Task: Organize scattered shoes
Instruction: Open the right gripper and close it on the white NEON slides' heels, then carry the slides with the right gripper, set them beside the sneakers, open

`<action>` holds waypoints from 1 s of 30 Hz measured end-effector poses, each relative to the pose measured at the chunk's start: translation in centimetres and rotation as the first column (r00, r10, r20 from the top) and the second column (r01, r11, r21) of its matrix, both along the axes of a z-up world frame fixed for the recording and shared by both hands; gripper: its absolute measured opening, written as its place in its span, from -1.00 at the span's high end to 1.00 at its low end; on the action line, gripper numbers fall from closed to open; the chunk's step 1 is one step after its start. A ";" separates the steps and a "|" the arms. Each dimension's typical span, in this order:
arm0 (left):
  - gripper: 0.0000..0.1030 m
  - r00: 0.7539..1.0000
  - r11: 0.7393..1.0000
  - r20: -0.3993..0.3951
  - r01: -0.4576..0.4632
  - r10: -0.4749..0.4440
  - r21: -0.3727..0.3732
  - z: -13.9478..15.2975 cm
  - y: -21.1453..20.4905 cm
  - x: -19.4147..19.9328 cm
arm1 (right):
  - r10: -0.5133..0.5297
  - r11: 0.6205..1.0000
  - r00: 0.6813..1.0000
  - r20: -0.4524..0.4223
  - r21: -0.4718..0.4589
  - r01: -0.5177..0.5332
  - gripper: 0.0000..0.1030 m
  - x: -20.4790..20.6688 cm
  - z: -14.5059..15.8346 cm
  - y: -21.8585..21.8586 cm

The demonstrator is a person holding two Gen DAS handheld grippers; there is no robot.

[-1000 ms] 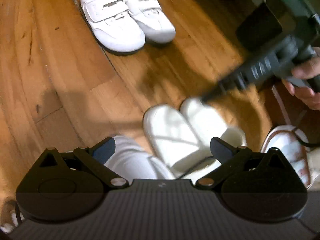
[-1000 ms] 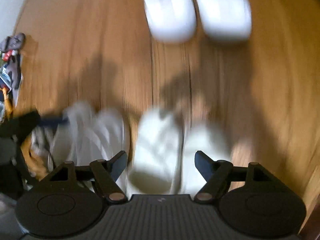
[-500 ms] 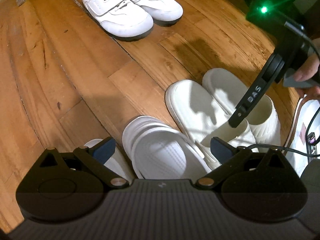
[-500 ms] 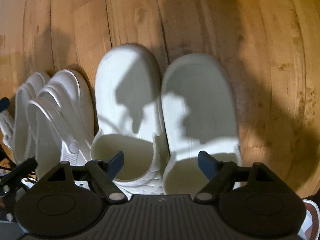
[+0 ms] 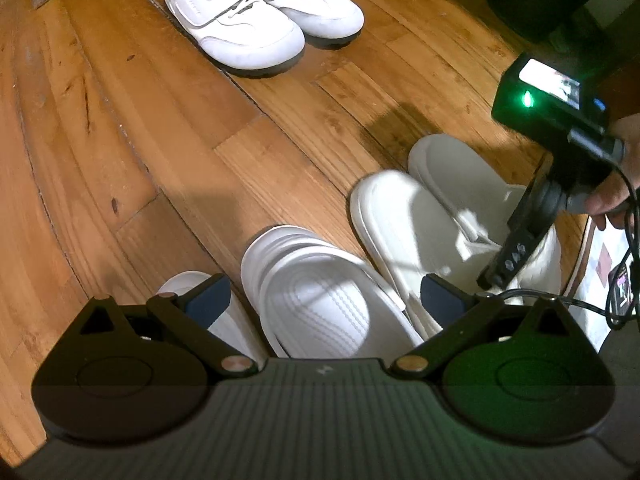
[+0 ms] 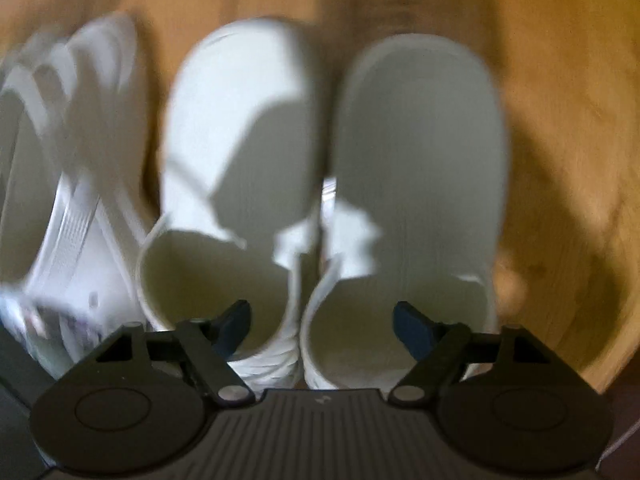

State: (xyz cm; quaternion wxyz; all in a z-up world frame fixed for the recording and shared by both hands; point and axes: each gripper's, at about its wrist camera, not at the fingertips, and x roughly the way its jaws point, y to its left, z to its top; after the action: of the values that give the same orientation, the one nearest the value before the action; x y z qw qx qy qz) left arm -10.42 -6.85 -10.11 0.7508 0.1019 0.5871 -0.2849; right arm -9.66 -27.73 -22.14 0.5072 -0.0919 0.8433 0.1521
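Two cream slippers (image 6: 332, 184) lie side by side on the wooden floor (image 5: 168, 128), toes pointing away, heels directly under the right gripper (image 6: 322, 322), its jaws spread, nearer than the released left gripper (image 5: 324, 300)

Bare floor (image 5: 168, 152) lies open between the far sneakers (image 5: 260, 12) and the near slides (image 5: 320, 300). The cream slippers (image 6: 332, 160), pressed together, block the right tool (image 6: 322, 322).

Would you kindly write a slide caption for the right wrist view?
Open right gripper poised over a cream slipper pair on the wooden floor.
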 end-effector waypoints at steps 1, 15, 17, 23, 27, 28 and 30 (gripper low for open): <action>-1.00 1.000 1.000 -0.001 -0.004 0.004 -0.005 0.1 0.1 0.0 | -0.006 1.000 1.000 0.011 -0.006 0.006 -0.04 -0.2 -0.1 -0.2; -1.00 0.999 0.998 -0.019 -0.038 0.037 -0.045 0.4 0.9 0.1 | 0.010 0.995 0.993 0.120 0.093 -0.022 0.63 -0.7 4.5 0.7; -1.00 0.998 0.997 -0.023 -0.058 0.057 -0.054 0.5 1.3 0.4 | 0.007 0.995 0.987 0.158 0.098 -0.022 0.63 0.1 5.6 0.8; -1.00 0.985 0.980 -0.015 -0.175 0.175 -0.089 1.6 4.1 1.8 | 0.018 0.994 0.952 0.305 0.098 -0.050 0.63 3.7 9.9 2.3; -1.00 0.974 0.969 0.027 -0.219 0.223 -0.117 3.0 5.7 2.7 | 0.059 0.991 0.902 0.429 0.082 -0.104 0.63 6.9 13.3 4.7; -1.00 0.970 0.964 0.035 -0.234 0.240 -0.130 3.4 6.2 3.0 | 0.063 0.990 0.892 0.448 0.083 -0.112 0.63 7.5 13.8 5.2; -1.00 0.946 0.935 0.059 -0.305 0.319 -0.180 4.9 8.2 4.0 | 0.070 0.987 0.867 0.493 0.093 -0.133 0.63 9.2 15.1 7.1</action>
State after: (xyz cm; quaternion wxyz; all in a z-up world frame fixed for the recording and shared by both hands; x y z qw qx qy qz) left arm -6.43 1.40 -5.26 0.8174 -0.0439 0.5363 -0.2057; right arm -0.47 -20.67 -7.04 0.6993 -0.1398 0.6710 0.2027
